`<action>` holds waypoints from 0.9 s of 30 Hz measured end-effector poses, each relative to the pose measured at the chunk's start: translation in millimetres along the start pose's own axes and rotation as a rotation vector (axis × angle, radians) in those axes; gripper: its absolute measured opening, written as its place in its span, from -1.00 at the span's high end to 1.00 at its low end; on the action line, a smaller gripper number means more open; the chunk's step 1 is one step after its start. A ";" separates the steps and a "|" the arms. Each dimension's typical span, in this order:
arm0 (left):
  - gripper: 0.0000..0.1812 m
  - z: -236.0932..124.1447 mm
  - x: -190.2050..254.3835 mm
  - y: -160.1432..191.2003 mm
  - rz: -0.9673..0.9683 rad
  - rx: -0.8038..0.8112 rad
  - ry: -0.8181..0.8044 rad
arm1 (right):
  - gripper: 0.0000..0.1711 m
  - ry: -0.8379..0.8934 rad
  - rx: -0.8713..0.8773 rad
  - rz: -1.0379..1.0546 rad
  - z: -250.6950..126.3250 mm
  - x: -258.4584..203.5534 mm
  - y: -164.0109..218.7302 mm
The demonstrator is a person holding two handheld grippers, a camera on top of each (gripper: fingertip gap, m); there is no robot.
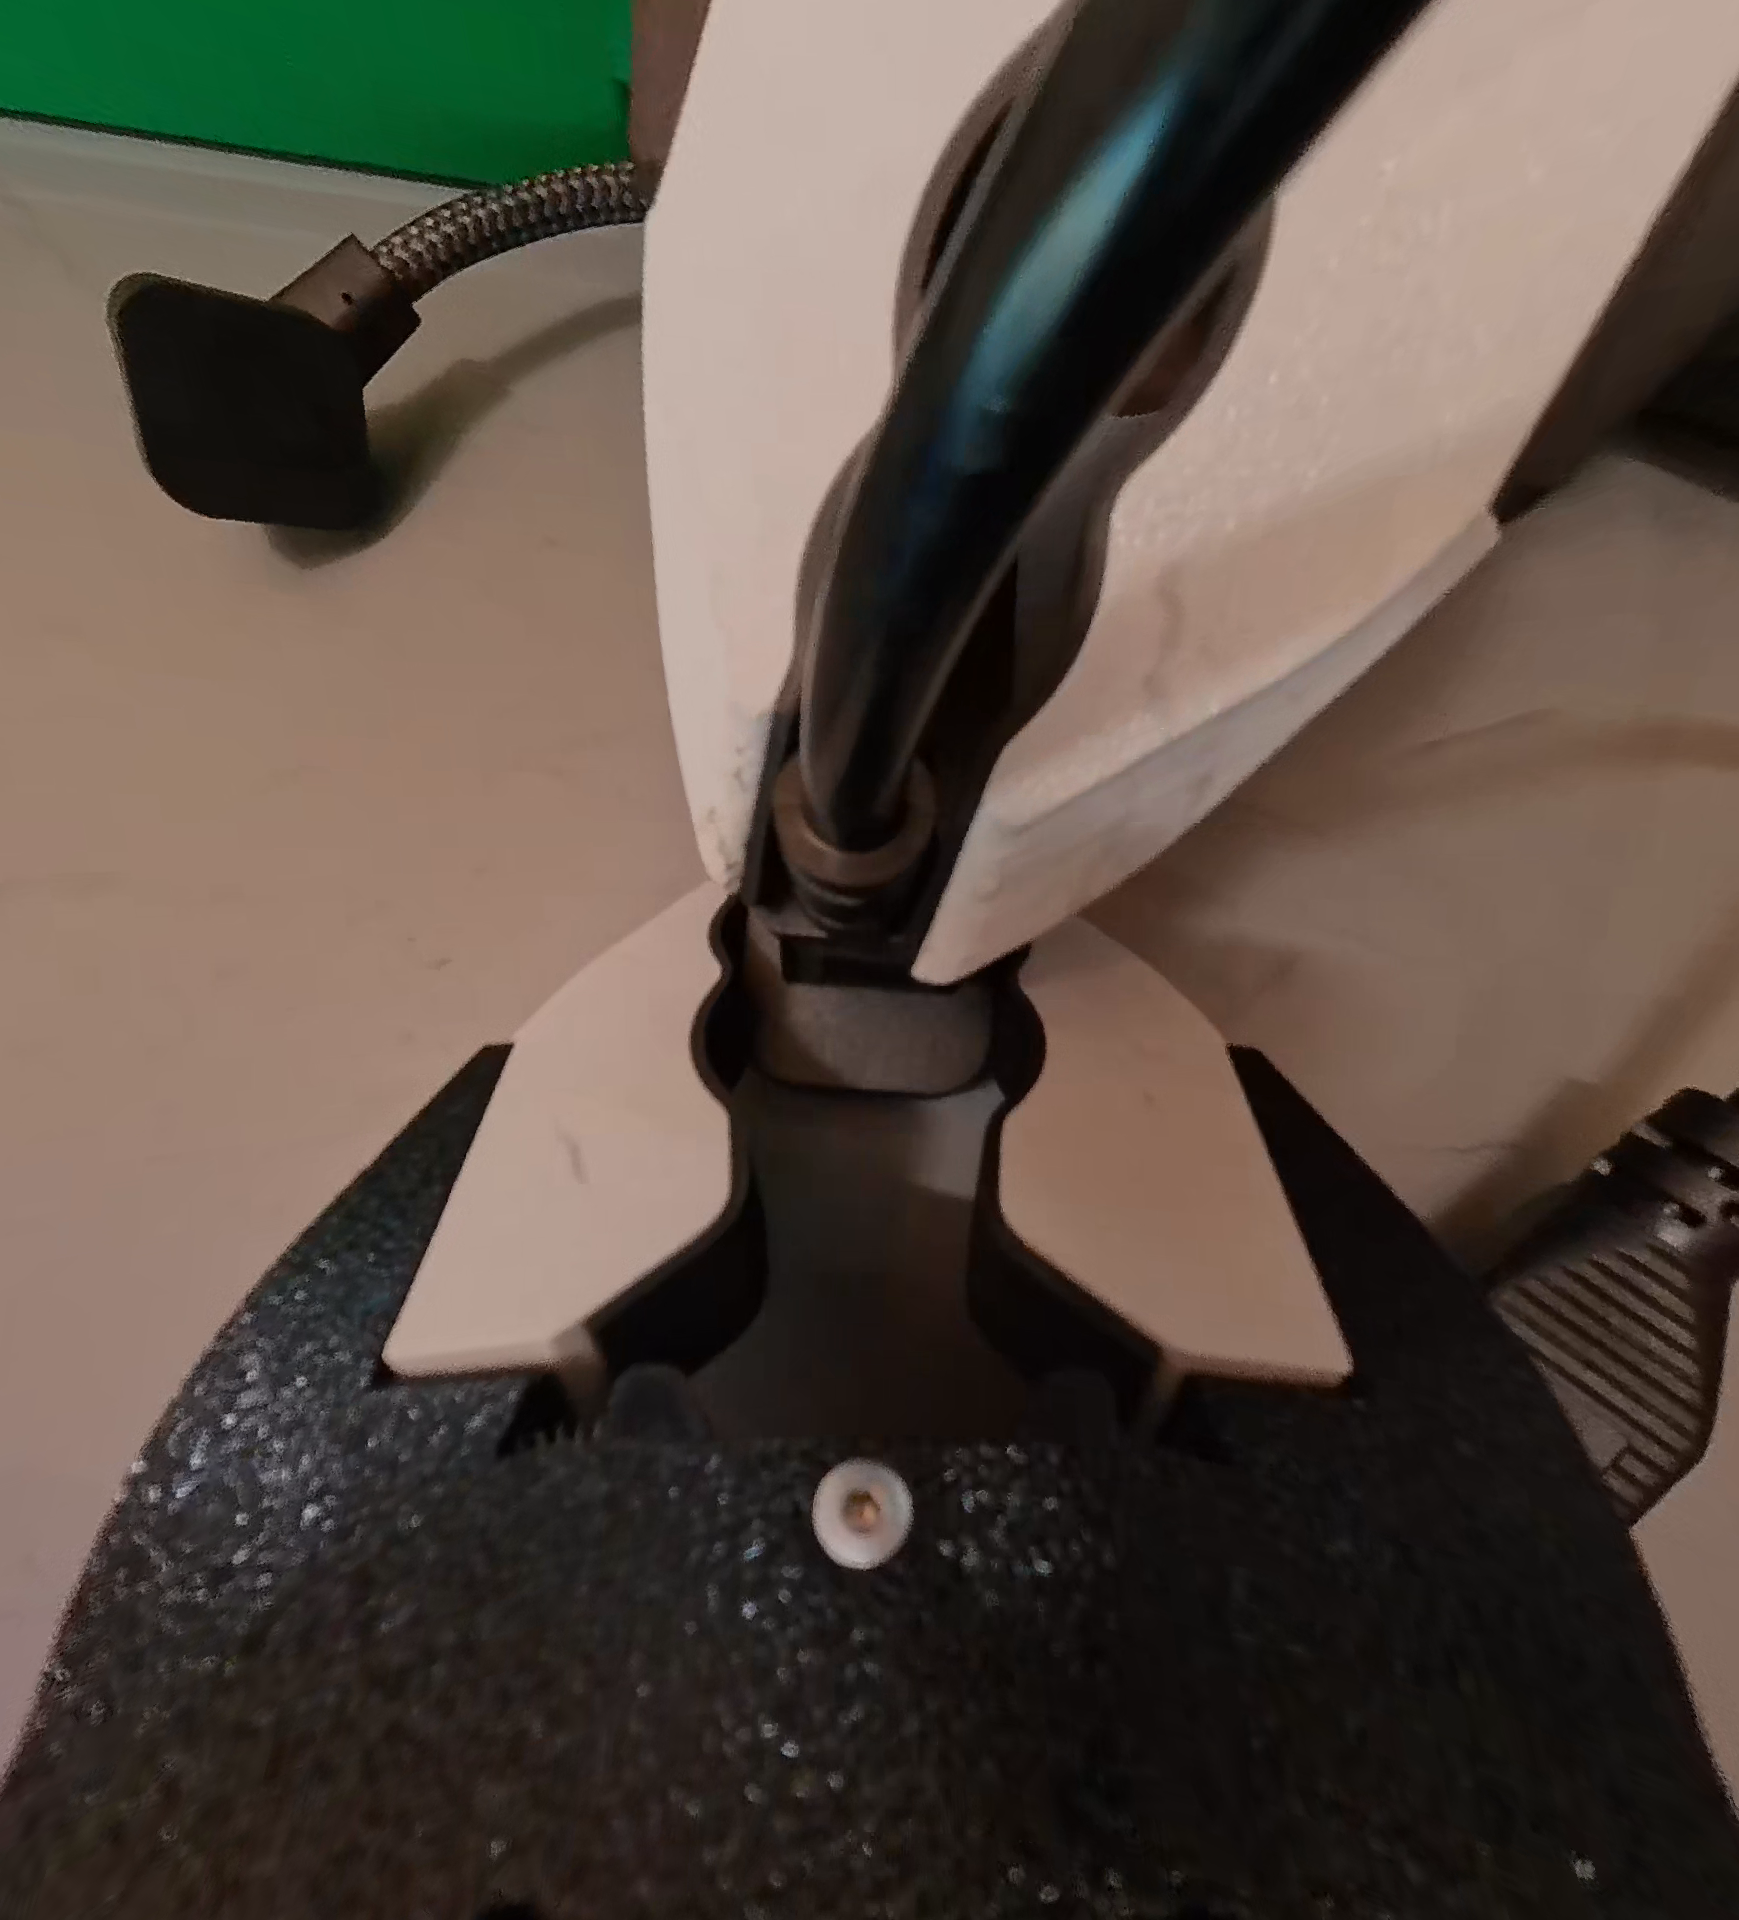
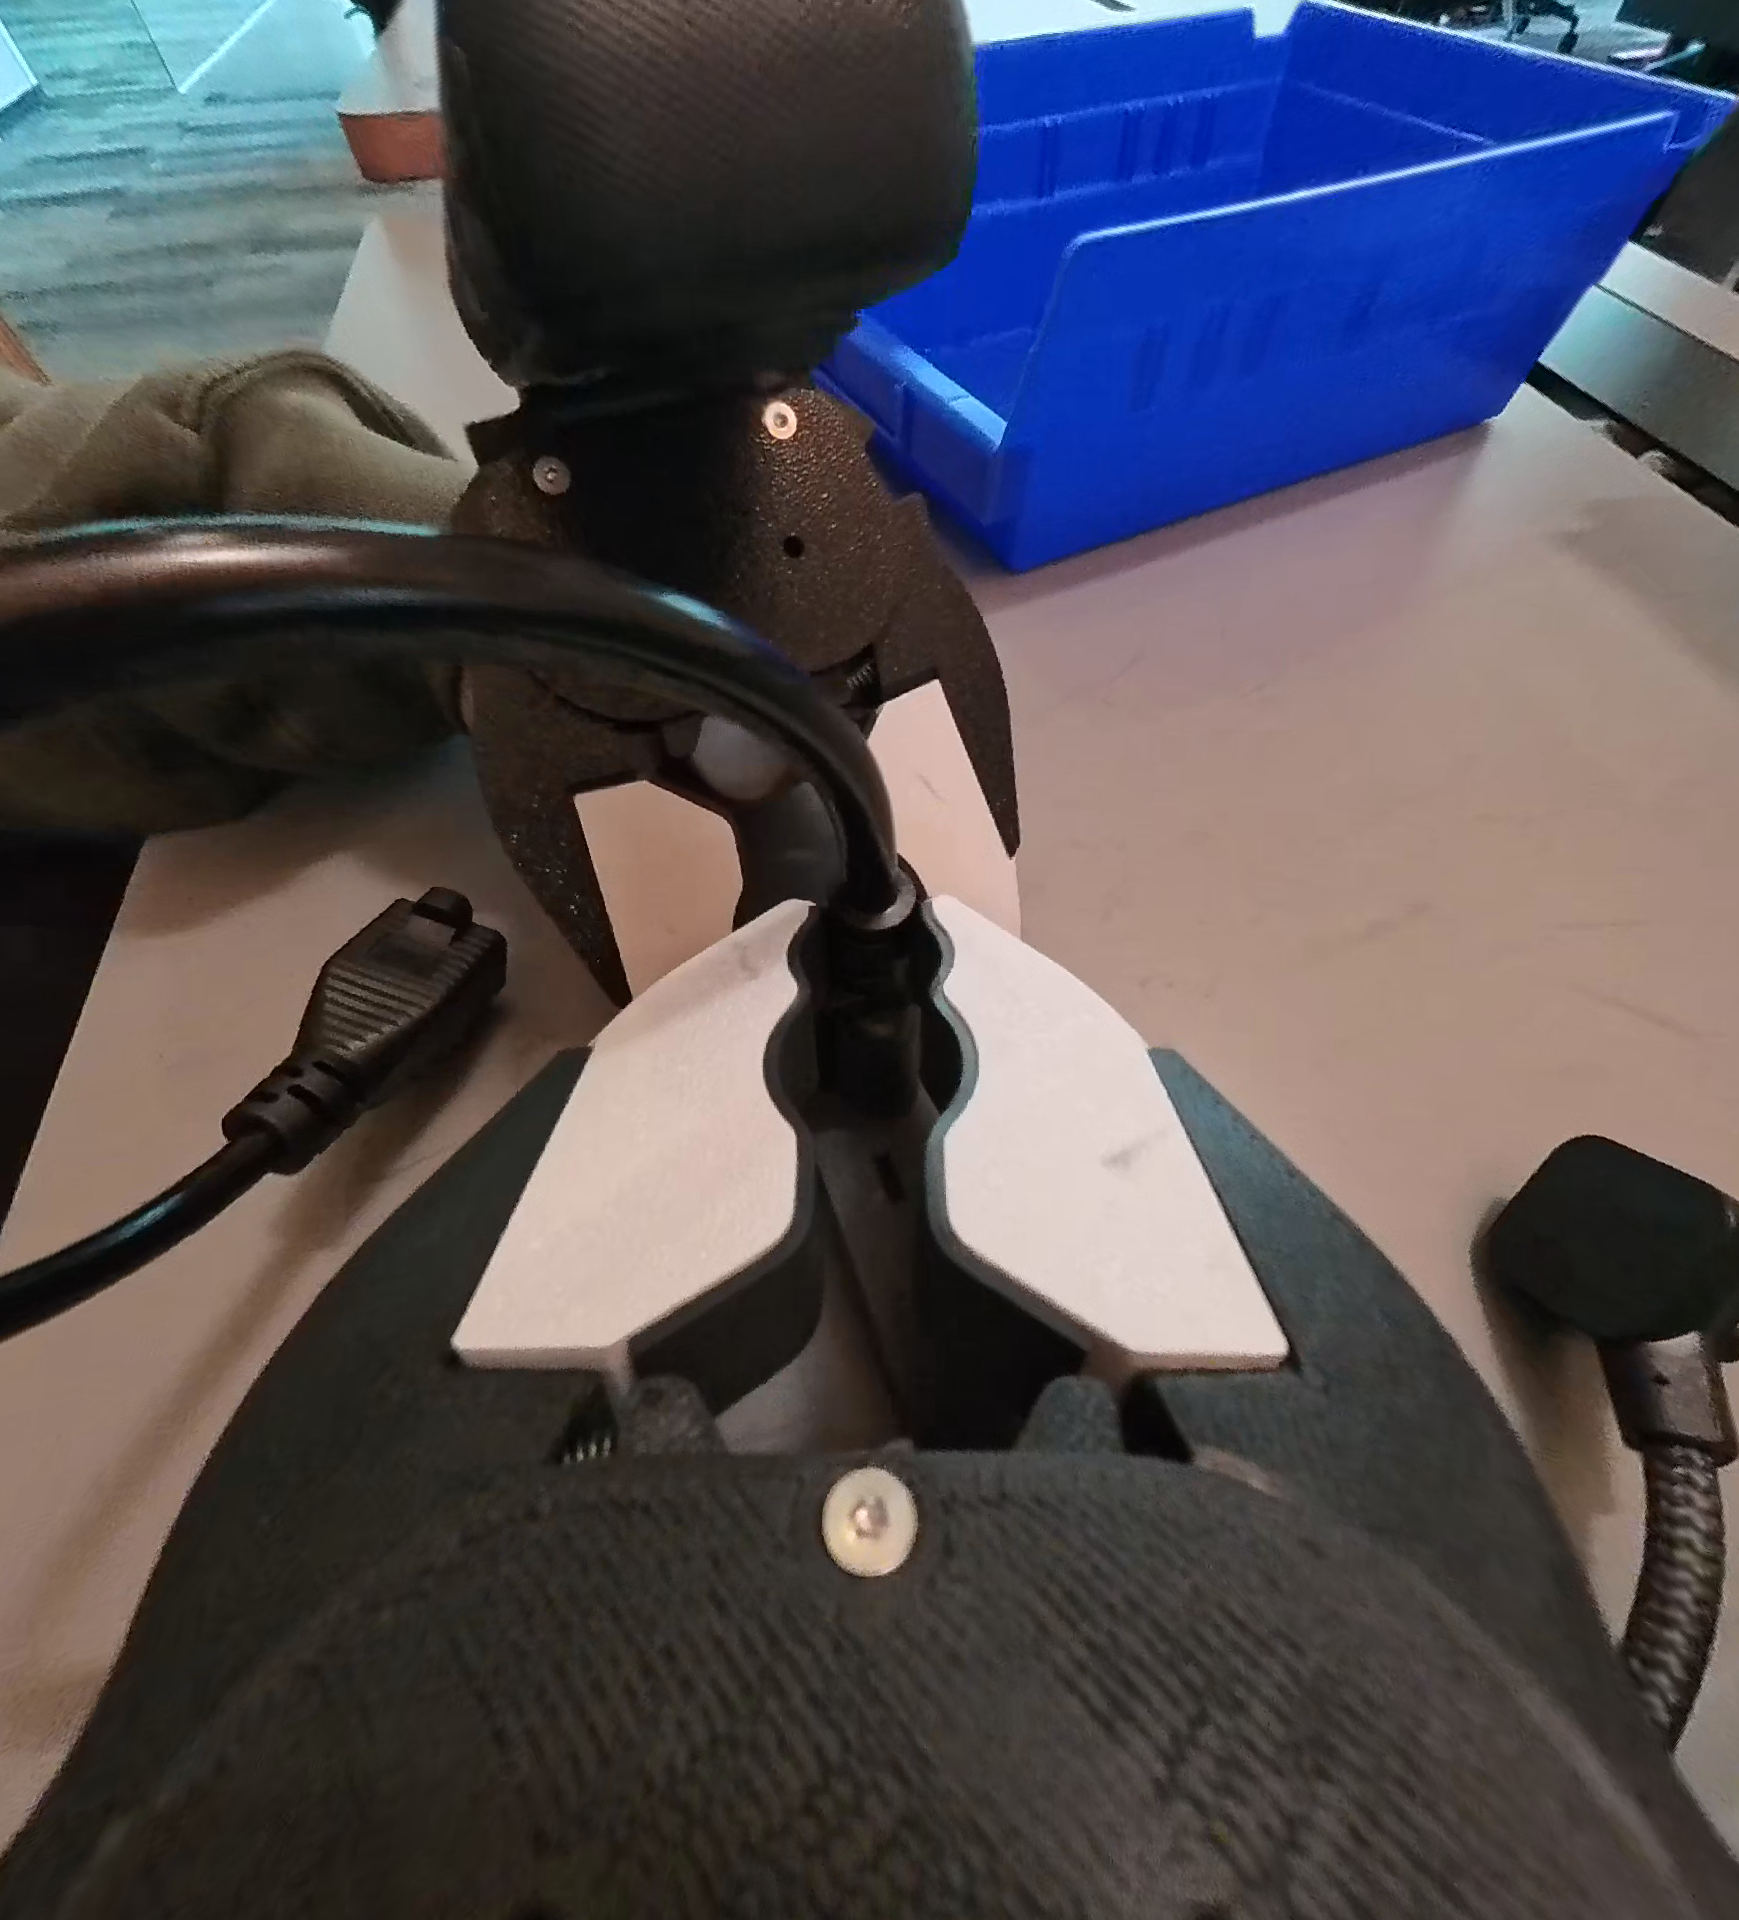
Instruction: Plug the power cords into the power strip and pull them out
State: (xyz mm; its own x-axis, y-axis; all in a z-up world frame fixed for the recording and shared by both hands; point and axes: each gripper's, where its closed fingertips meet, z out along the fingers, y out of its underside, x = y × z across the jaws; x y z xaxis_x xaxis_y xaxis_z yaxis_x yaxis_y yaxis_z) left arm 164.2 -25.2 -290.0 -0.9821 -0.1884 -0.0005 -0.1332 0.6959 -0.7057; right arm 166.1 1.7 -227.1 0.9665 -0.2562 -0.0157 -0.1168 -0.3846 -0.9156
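Observation:
My left gripper (image 1: 870, 961) is shut on a dark grey block (image 1: 870, 1044), a socket part whose kind I cannot tell. My right gripper (image 2: 870, 935) is shut on the black plug (image 2: 870, 1013) of a glossy black cord (image 2: 345, 582), which arcs away to the left. The two grippers meet tip to tip, so the plug (image 1: 854, 847) sits against the grey block. In the left wrist view the right gripper (image 1: 849, 904) comes down from the top. In the right wrist view the left gripper (image 2: 803, 862) stands opposite, held by a hand in an olive sleeve (image 2: 169, 447). No power strip shows.
A flat black plug (image 1: 241, 416) on a braided cord (image 1: 532, 208) lies on the pale table (image 2: 1364, 831); it also shows in the right wrist view (image 2: 1623, 1247). A ribbed black connector (image 2: 397, 997) lies beside the grippers. A blue bin (image 2: 1260, 291) stands behind. Spacing between my two grippers at the tips: around 6 cm.

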 end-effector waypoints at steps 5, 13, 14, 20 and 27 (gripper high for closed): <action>0.51 -1.1 1.9 -0.1 0.007 0.008 0.021 | 0.81 0.030 0.000 0.035 1.8 -1.3 -0.8; 0.52 -1.1 2.8 0.2 0.020 0.009 0.023 | 0.81 0.041 0.009 0.030 6.4 -3.7 -2.6; 0.51 -1.1 2.9 0.3 0.020 0.007 0.024 | 0.81 0.040 0.008 0.027 6.4 -4.1 -2.6; 0.51 -1.2 4.0 -0.1 0.026 0.010 0.031 | 0.82 0.035 -0.025 0.001 7.1 -6.4 -3.8; 0.51 -1.5 4.1 -0.3 0.034 0.014 0.036 | 0.82 0.000 0.038 0.092 8.8 -8.1 -6.5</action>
State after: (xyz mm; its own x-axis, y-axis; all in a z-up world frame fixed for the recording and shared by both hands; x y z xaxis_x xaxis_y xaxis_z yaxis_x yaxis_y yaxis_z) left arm 160.1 -25.2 -288.7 -0.9902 -0.1395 0.0012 -0.0983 0.6914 -0.7157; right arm 161.0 14.0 -224.5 0.9521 -0.2891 -0.1000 -0.1961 -0.3257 -0.9249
